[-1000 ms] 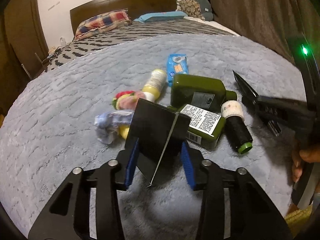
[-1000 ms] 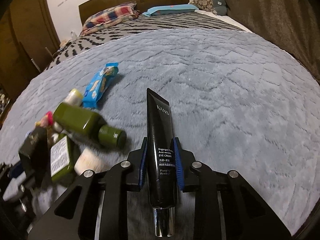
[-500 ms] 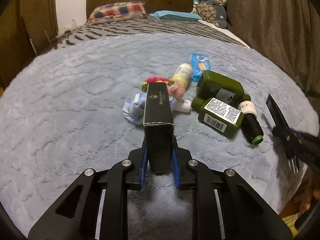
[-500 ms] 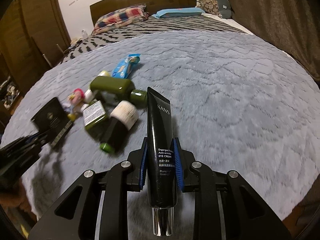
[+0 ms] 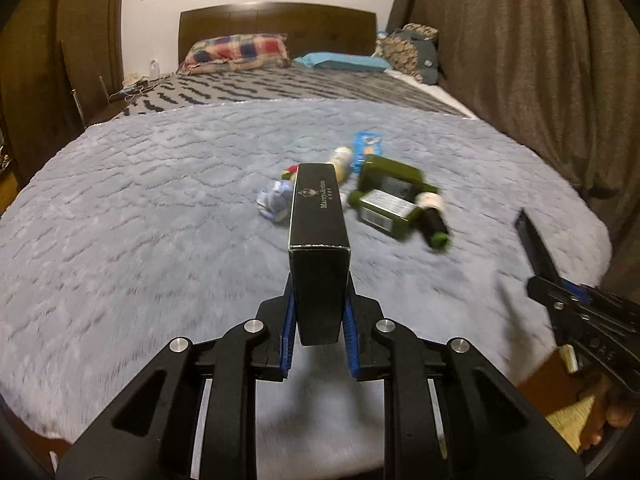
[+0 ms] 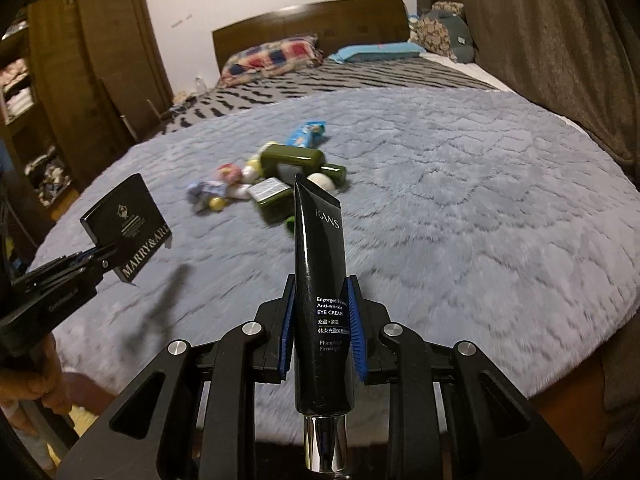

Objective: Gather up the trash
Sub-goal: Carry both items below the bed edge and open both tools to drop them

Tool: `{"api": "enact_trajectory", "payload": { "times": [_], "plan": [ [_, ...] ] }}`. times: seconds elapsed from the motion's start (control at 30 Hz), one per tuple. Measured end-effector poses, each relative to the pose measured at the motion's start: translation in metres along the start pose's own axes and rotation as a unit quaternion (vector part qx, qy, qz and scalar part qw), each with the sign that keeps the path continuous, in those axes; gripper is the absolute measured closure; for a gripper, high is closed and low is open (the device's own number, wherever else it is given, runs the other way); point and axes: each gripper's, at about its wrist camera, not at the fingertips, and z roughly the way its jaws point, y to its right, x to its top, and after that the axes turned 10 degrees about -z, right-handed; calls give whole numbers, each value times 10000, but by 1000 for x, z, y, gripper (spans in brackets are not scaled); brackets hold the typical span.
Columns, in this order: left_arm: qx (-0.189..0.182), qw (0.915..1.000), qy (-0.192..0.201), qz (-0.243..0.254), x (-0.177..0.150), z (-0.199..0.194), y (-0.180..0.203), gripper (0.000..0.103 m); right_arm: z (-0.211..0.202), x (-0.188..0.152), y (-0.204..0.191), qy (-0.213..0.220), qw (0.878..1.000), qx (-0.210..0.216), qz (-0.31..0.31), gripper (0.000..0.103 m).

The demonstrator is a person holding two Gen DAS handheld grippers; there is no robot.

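The left gripper (image 5: 318, 322) is clamped on a black cardboard box (image 5: 319, 216), its blue pads (image 5: 289, 330) pressed against the box's two narrow sides; the box points forward over the grey plush blanket (image 5: 140, 208) and is lifted clear of it. In the right wrist view the same box (image 6: 127, 226) shows gold lettering and hangs at the left edge, held above the blanket.

The right gripper (image 6: 320, 330) is closed around a black eye cream tube (image 6: 322, 280), crimped end forward and silver cap (image 6: 323, 442) toward the camera, also raised off the bed. From the left wrist view this tube (image 5: 534, 242) appears at the far right, near the blanket's edge.

The rest of the trash lies in a loose cluster near the middle of the blanket: two dark green bottles (image 5: 390, 196) touching one another, a black bottle with a green cap (image 5: 434, 224) just beside them, a blue snack wrapper (image 5: 368, 144) on the far side, a pale yellow bottle (image 5: 342, 160), and a crumpled bluish wrapper (image 5: 274, 202) to the left. Motion blur softens the cluster. A plaid pillow (image 5: 236, 50) rests against the wooden headboard (image 5: 280, 20).
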Motion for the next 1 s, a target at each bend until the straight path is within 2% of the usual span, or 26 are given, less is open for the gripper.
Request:
{"api": "enact_trajectory", "payload": {
  "times": [0.17, 0.37, 0.67, 0.87, 1.0],
  "plan": [
    [-309, 9995, 0, 95, -31, -36, 11, 84, -30, -23, -10, 79, 9999, 106, -66, 78],
    [-615, 9973, -310, 234, -83, -51, 21, 84, -44, -59, -12, -14, 9999, 80, -122, 78],
    [-686, 9909, -1063, 465, -150, -33, 27, 84, -29, -113, -13, -546, 9982, 233, 3, 78],
    [-665, 9851, -1528, 430, -176, -4, 29, 84, 0, -139, -16, -922, 9950, 368, 147, 78],
    [-595, 9830, -1683, 421, -188, 14, 27, 84, 16, -148, -14, -1028, 9930, 503, 286, 78]
  ]
}}
